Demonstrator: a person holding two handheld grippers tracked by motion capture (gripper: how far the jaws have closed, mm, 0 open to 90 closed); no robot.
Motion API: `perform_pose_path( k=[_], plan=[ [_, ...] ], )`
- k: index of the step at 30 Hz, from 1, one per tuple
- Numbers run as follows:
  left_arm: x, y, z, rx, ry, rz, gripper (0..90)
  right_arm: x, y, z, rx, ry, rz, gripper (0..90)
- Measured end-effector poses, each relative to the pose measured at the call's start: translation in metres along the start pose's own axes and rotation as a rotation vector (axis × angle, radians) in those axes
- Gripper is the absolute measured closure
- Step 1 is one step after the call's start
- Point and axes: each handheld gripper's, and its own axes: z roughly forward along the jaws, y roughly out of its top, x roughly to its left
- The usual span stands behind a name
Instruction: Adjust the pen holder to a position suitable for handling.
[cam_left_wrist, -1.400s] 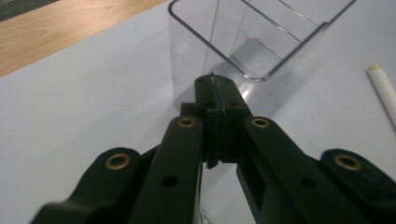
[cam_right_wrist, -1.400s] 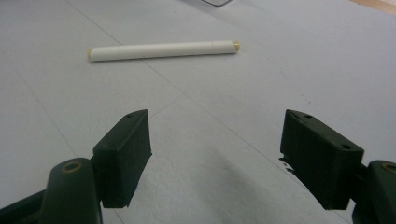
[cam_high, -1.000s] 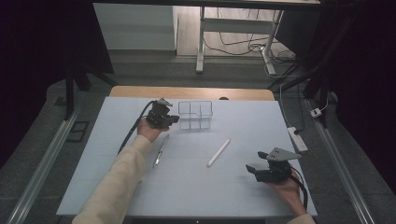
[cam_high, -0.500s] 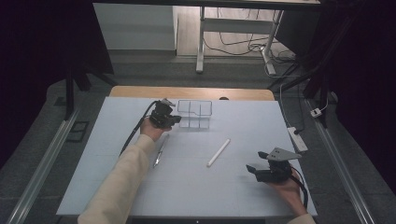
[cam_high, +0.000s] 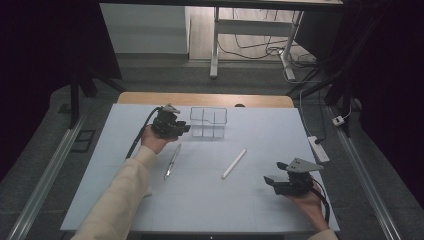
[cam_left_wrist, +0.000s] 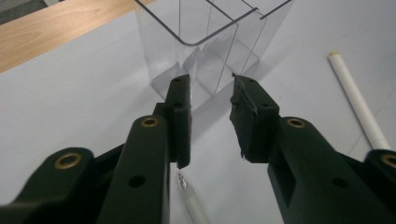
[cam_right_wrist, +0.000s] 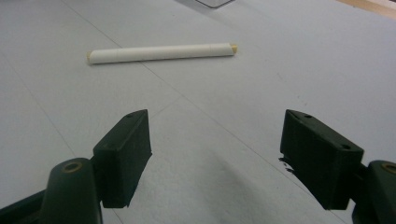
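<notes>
My left gripper (cam_high: 184, 127) has just been opening its jaws; they stand partly apart with nothing between them. The clear plastic divided box (cam_left_wrist: 210, 42) stands just ahead of its tips, and a silver pen (cam_high: 172, 161) lies below it on the table. My right gripper (cam_right_wrist: 215, 158) gapes wide and empty, the white cylindrical stick (cam_right_wrist: 161, 53) lying crosswise well ahead.

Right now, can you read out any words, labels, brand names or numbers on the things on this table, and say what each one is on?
None: no readable text anywhere.
White marker: plain, no print visible.
Silver pen: too small to tell.
Clear organiser: unmarked.
</notes>
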Motion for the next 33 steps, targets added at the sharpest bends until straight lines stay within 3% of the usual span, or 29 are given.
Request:
perform_pose_path(
  k=[5,9,12,15,25,33],
  plan=[
    [0.0,-0.006,-0.008,0.012,0.009,-0.008,53.5,0.001,0.0,0.0,0.001,-0.005,0.001,23.8],
    [-0.003,-0.014,-0.018,0.026,0.042,0.019,49.1,0.001,0.0,0.001,0.005,-0.002,-0.001,23.8],
    [-0.005,-0.018,-0.023,0.031,0.042,0.014,46.8,0.001,0.0,0.0,0.0,-0.002,0.001,23.8],
    [-0.007,-0.021,-0.027,0.078,0.035,0.012,47.3,0.0,0.001,0.0,-0.002,-0.004,-0.001,23.8],
    [-0.016,-0.03,-0.04,0.072,0.021,0.003,40.9,0.001,0.001,-0.003,-0.014,-0.013,-0.016,23.7],
    [-0.023,-0.037,-0.044,0.072,0.018,-0.035,34.8,0.002,0.002,-0.006,-0.035,-0.005,-0.012,24.7]
  ],
)
